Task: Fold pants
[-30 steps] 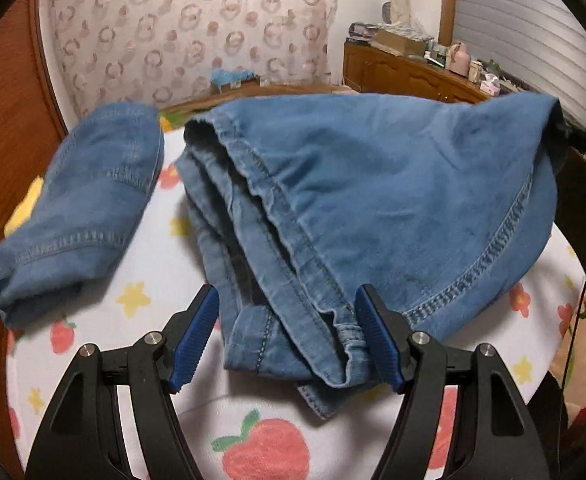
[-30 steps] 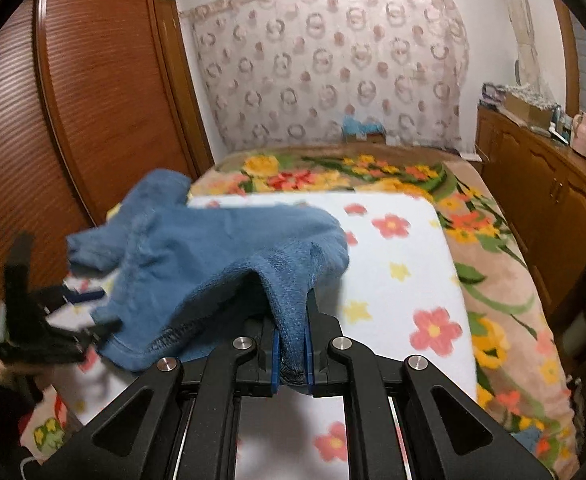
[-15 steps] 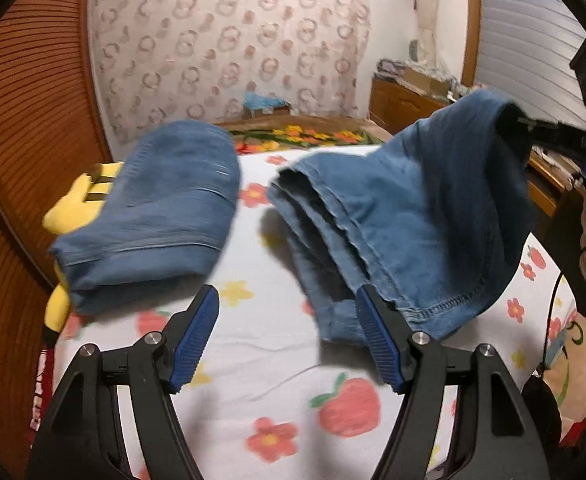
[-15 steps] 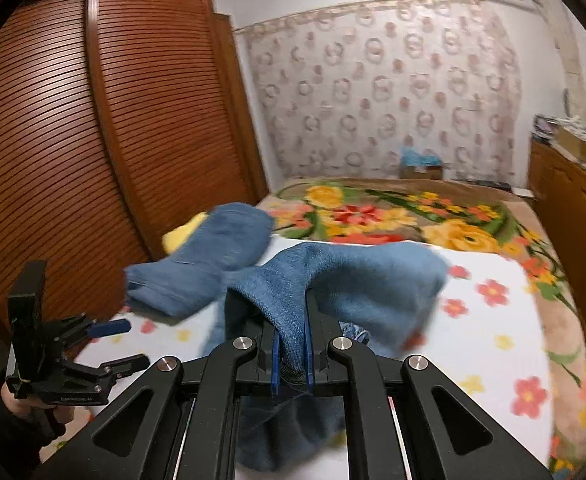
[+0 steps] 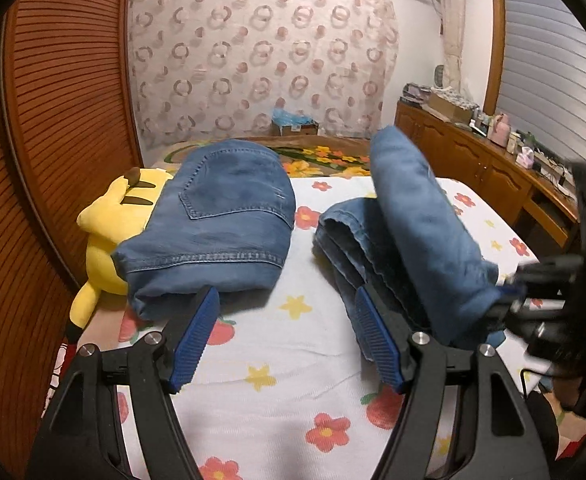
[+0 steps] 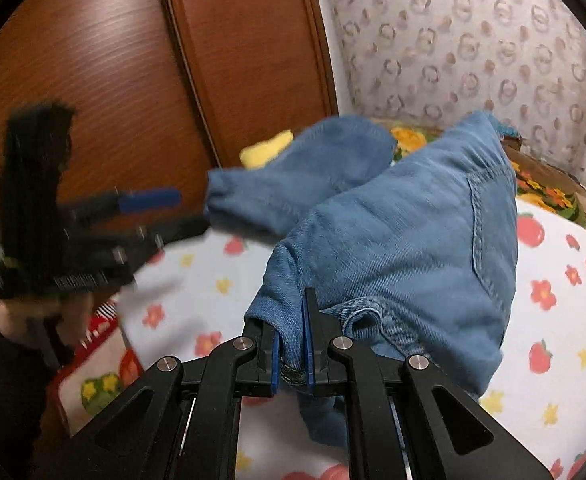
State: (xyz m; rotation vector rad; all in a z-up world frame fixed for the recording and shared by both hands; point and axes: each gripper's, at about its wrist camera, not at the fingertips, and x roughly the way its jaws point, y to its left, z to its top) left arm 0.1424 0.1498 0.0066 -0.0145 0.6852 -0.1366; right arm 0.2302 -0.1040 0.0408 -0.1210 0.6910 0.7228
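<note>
The right gripper (image 6: 291,354) has its blue pads pinched tight on a thick hem edge of the jeans (image 6: 405,248), the denim squeezed into the narrow slot between them. From that pinch the cloth rises in a loose hump and drapes back down onto the flowered sheet (image 6: 181,300), so the gripped end is lifted while the far end lies on the bed. In the left wrist view the same pair runs as a long roll along the right part of the sheet (image 5: 293,360), its layered hems showing toward the camera.

The left gripper (image 5: 287,340) stands with its fingers (image 5: 197,336) wide apart and nothing between them, only bare sheet below. It is over the near edge of the sheet, left of the held jeans and not touching them.

A second pair of folded jeans (image 5: 217,224) lies on the sheet left of the held pair, a strip of sheet between them, back pocket up. Its left side rests against a yellow plush toy (image 5: 109,232) at the sheet's left edge, beside the slatted wooden wardrobe (image 5: 45,160). Beyond the sheet is a floral bedspread (image 5: 317,156), then a small box (image 5: 295,126) against the patterned curtain (image 5: 261,60). A wooden dresser (image 5: 481,168) cluttered with small items runs along the right of the sheet. The person's hand (image 6: 41,312) on the left gripper's handle is blurred.
</note>
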